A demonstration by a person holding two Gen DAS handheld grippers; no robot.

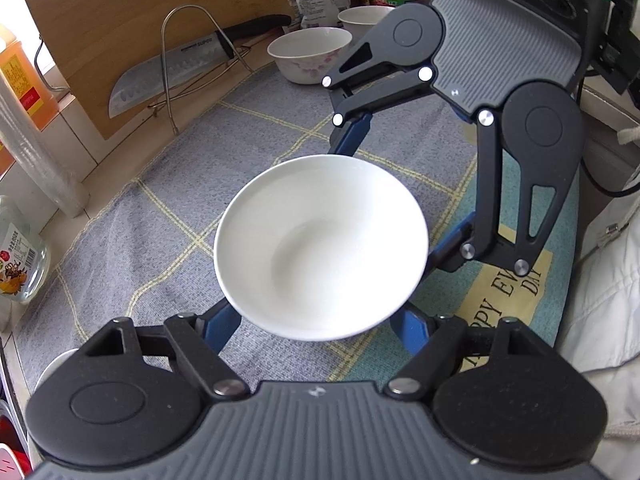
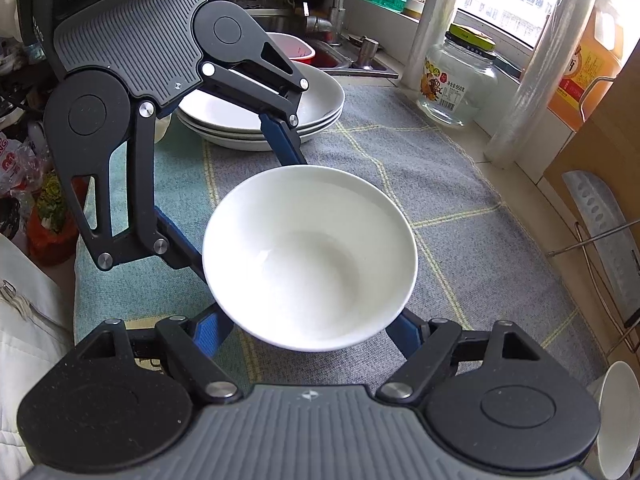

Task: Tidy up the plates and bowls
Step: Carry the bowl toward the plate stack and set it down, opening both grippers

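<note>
1. Your left gripper (image 1: 316, 320) is spread wide; its blue fingers (image 1: 222, 326) cradle the plain white ceramic bowl (image 1: 320, 248) at centre frame.
2. Your right gripper (image 2: 310, 326) is equally wide around that bowl; firm contact seems likely, but the rim hides it.
3. Stacked white plates (image 2: 316, 100) sit upper centre of the right view, on the grey checked cloth (image 2: 460, 208).
</note>
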